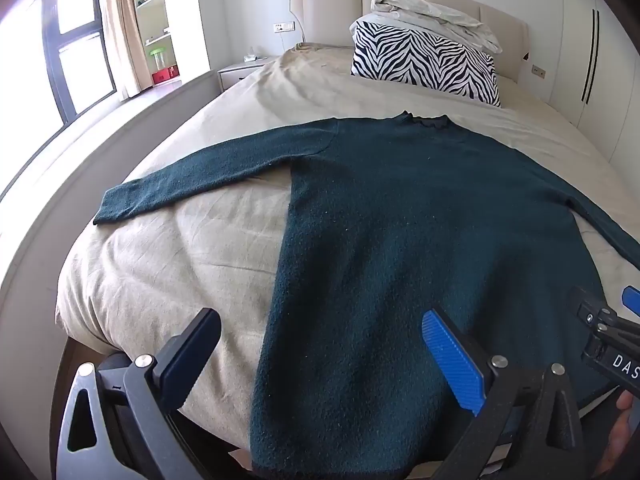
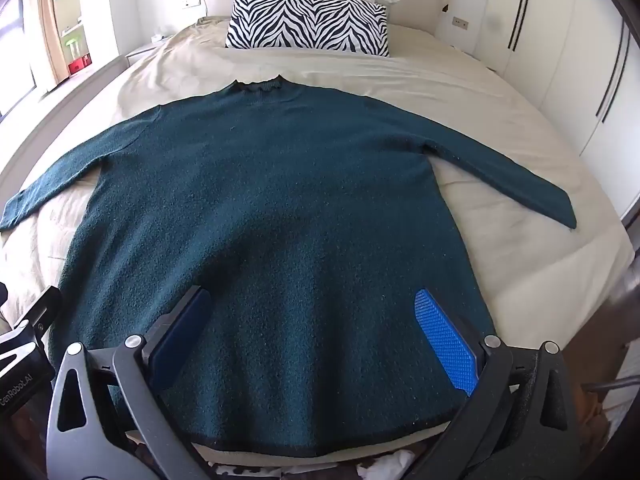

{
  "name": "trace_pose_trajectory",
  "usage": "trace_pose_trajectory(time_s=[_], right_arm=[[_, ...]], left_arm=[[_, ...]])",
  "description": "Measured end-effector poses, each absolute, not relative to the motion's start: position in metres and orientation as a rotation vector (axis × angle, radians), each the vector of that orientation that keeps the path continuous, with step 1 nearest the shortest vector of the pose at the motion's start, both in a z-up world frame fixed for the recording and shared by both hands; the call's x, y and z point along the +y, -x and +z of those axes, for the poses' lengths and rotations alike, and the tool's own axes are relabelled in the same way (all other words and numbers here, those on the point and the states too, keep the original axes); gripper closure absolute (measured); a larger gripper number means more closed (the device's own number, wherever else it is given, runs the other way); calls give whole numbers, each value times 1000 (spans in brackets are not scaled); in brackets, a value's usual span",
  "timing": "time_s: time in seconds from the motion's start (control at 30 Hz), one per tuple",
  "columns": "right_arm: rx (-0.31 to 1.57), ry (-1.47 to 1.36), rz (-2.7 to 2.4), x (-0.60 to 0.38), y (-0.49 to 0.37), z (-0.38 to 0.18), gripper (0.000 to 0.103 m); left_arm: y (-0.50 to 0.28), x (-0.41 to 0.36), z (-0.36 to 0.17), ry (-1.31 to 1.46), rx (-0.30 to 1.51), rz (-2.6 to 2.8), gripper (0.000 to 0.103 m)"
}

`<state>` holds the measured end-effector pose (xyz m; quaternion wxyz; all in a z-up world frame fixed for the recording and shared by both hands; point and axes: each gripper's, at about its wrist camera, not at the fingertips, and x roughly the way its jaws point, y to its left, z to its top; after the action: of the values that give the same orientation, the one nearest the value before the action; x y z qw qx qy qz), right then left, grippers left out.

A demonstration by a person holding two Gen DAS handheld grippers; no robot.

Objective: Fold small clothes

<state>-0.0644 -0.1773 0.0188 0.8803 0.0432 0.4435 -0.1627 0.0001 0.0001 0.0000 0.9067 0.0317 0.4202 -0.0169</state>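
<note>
A dark teal long-sleeved sweater [image 1: 400,220] lies flat on the bed, collar toward the headboard, both sleeves spread out; it also shows in the right wrist view [image 2: 280,200]. Its hem reaches the bed's near edge. My left gripper [image 1: 320,336] is open and empty above the sweater's lower left part, one finger over the sheet, one over the knit. My right gripper [image 2: 316,320] is open and empty above the hem's middle. The right gripper's tip shows in the left wrist view [image 1: 608,320], and the left gripper shows in the right wrist view [image 2: 28,344].
The bed has a beige sheet [image 1: 180,248] [image 2: 500,128]. A zebra-striped pillow [image 1: 424,60] [image 2: 308,20] with a crumpled white duvet [image 1: 432,12] on it lies at the headboard. A nightstand [image 1: 240,70] and window are at the left, wardrobe doors [image 2: 580,60] at the right.
</note>
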Motion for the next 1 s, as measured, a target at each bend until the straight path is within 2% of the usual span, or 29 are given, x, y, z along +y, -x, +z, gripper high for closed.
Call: trace_pose_trajectory(time_s=[1.0], right_arm=[[948, -83, -322, -176, 66, 12, 0]], left_arm=[[3, -1, -15, -64, 880, -34, 0]])
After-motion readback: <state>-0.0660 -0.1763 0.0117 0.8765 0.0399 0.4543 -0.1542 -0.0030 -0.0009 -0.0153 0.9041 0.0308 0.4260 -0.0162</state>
